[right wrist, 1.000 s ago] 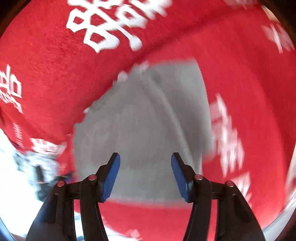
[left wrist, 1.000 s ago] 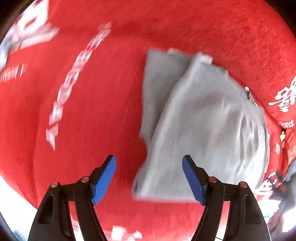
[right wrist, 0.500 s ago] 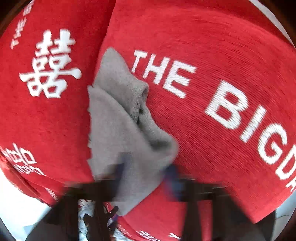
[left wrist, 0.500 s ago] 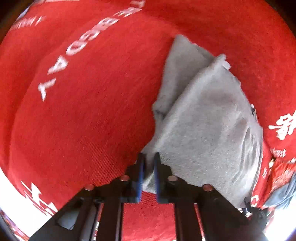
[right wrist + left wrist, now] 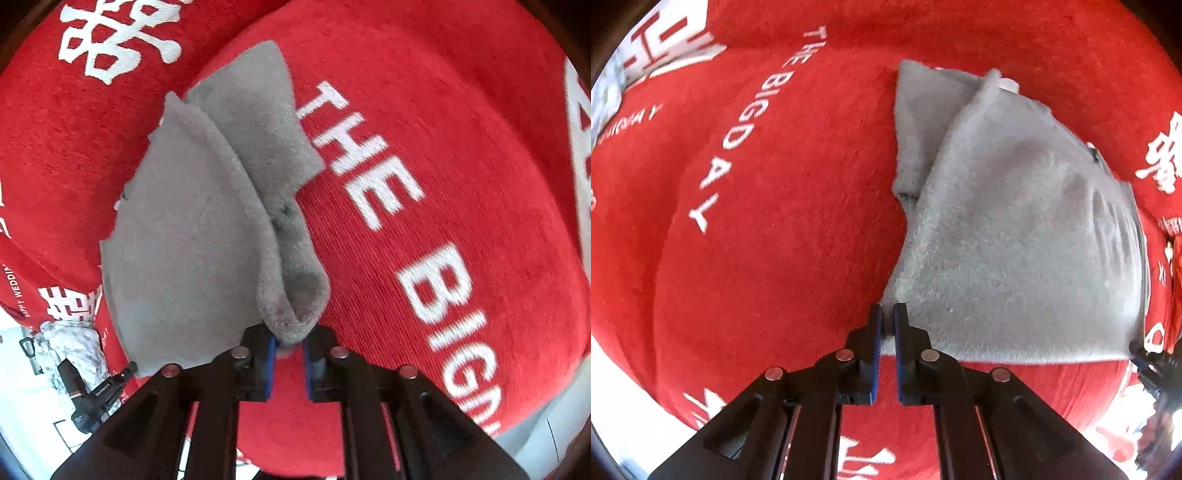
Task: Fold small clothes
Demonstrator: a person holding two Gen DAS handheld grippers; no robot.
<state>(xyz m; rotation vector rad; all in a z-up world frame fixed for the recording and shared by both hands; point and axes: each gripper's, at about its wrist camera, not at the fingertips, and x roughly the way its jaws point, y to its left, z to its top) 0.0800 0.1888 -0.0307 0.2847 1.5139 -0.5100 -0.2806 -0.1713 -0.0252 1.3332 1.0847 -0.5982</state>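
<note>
A small grey fleece garment [image 5: 1015, 240] lies partly folded on a red cloth with white lettering [image 5: 757, 258]. One layer overlaps another at the far end. My left gripper [image 5: 885, 310] points down and is shut on the garment's near left corner. In the right wrist view the grey garment [image 5: 192, 240] bunches into a raised fold. My right gripper [image 5: 288, 339] holds that fold between its blue pads, and its jaws are opening slightly. The pads still press on the cloth.
The red cloth [image 5: 443, 147] covers the whole work surface, printed with "THE BIGDAY" and white characters. Past its lower left edge lie a crumpled pale cloth [image 5: 70, 339] and a black device [image 5: 88, 391] on a white floor. A grey surface shows at the lower right.
Both grippers were open above the garment a second ago. Each has since come down and shut on its near edge, and the right one has gathered the cloth into a fold.
</note>
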